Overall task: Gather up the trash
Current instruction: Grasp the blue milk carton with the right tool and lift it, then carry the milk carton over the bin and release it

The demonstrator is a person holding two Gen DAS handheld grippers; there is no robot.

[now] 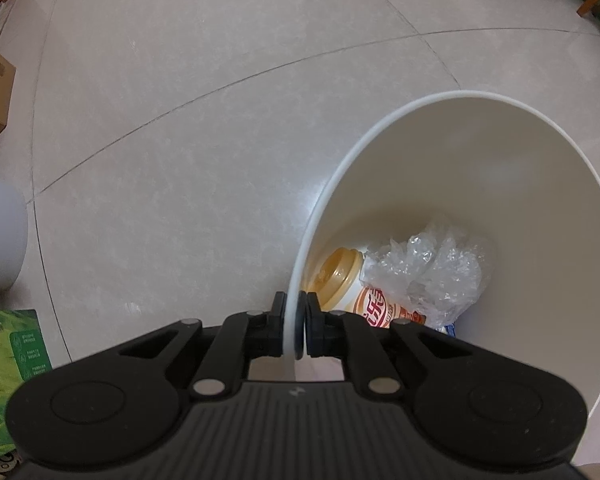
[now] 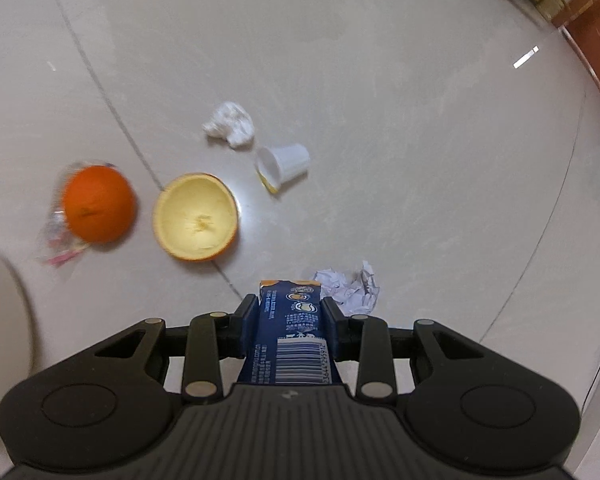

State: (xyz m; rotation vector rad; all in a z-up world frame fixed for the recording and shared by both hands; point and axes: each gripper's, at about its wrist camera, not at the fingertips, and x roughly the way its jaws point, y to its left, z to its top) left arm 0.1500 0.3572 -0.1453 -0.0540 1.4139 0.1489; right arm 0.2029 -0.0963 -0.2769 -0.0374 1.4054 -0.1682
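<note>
The left gripper (image 1: 296, 320) is clamped on the thin white rim of the bin (image 1: 560, 208), one finger outside the wall and one inside. Down in the bin lie a drink cup (image 1: 352, 284) with a tan lid, on its side, and a wad of crumpled clear plastic (image 1: 428, 272) against it.

The right gripper (image 2: 290, 312) grips a dark blue carton (image 2: 290, 332) (barcode side facing the camera) – its pads press on both long sides, and the carton hangs clear of the floor (image 2: 380, 80).

On the tiles just past it sits a ball of crumpled paper (image 2: 350, 288). Further out – an orange peel half (image 2: 196, 218), hollow side up, and beside it another orange half (image 2: 98, 204) lying dome up on a clear wrapper (image 2: 56, 240). Beyond them a small white cup (image 2: 284, 166) lies tipped over, near a wadded white tissue (image 2: 230, 124).
</note>
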